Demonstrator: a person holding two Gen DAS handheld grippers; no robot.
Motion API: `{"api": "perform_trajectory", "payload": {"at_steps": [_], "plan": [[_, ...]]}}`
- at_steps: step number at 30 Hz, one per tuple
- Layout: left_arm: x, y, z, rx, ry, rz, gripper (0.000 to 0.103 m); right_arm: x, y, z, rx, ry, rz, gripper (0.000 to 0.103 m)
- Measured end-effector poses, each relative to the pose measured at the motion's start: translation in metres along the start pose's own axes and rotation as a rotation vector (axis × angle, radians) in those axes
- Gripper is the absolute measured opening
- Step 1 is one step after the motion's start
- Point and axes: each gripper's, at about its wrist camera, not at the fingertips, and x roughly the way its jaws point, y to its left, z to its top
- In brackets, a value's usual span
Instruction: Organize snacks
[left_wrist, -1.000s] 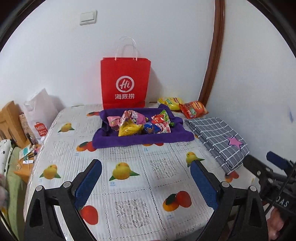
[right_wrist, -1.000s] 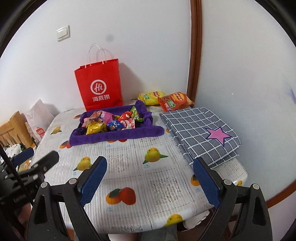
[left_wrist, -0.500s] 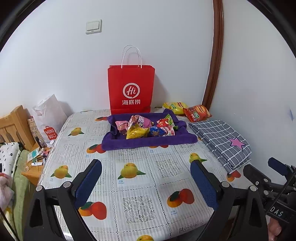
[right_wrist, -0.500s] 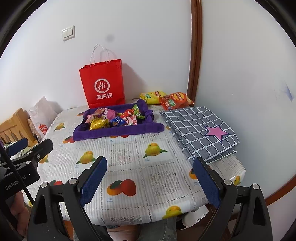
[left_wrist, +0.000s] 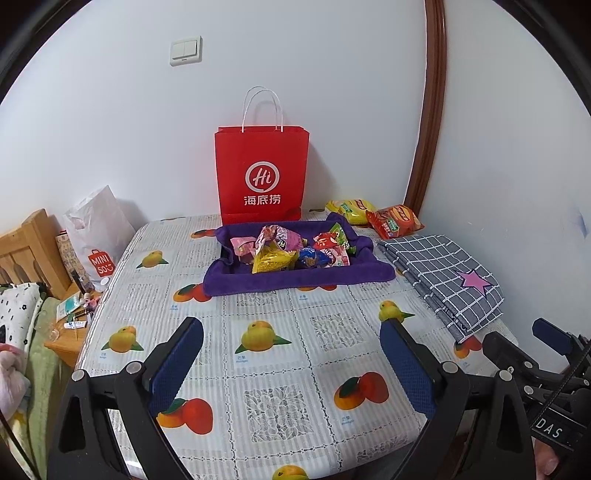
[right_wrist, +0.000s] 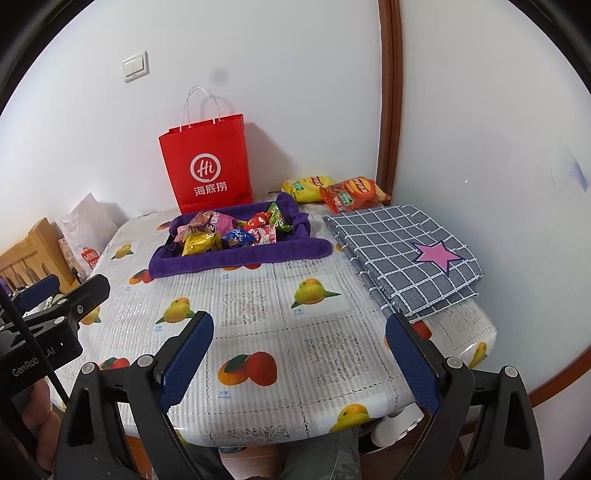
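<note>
Left tool (left_wrist: 291, 345): spread wide, blue pads (left_wrist: 176, 363) well apart, nothing held, hovering over the near part of the tabletop (left_wrist: 280, 369) with its fruit-print cover. Right tool (right_wrist: 300, 343): likewise wide open and empty, over the near edge of the same tabletop; visible too at the right edge of the left wrist view, while the left tool shows at the left edge of the right wrist view.

Straight ahead of the left tool, well beyond its fingertips: a purple cloth tray (left_wrist: 295, 280) heaped with small snack packets (left_wrist: 295, 249), among them a yellow packet (left_wrist: 273, 260), a pink one (left_wrist: 275, 236), a blue one (left_wrist: 312, 258) and red-and-green ones. From the right tool, same tray (right_wrist: 236, 258) ahead and to the left, well apart.

Behind the tray, upright against the wall: a red paper bag (left_wrist: 262, 177) with white handles. Farther ahead and right of both tools, in the corner: a yellow chip bag (left_wrist: 349, 210) and a red chip bag (left_wrist: 395, 221), touching each other, outside the tray. Ahead and right of the right tool, nearer than the chips: a folded grey checked cloth (right_wrist: 402, 254) with a pink star. Left of the tabletop, off its edge: a white Miniso bag (left_wrist: 98, 236) by a wooden bed frame (left_wrist: 29, 251).
</note>
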Motion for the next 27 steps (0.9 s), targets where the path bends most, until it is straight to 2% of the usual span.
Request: {"api": "perform_trajectory", "payload": {"at_steps": [27], "plan": [[-0.0031, 0.0013, -0.0007, -0.007, -0.003, -0.003, 0.097, -0.0046, 0.0039, -0.0026, -0.009, -0.005, 0.004, 0.094]]}}
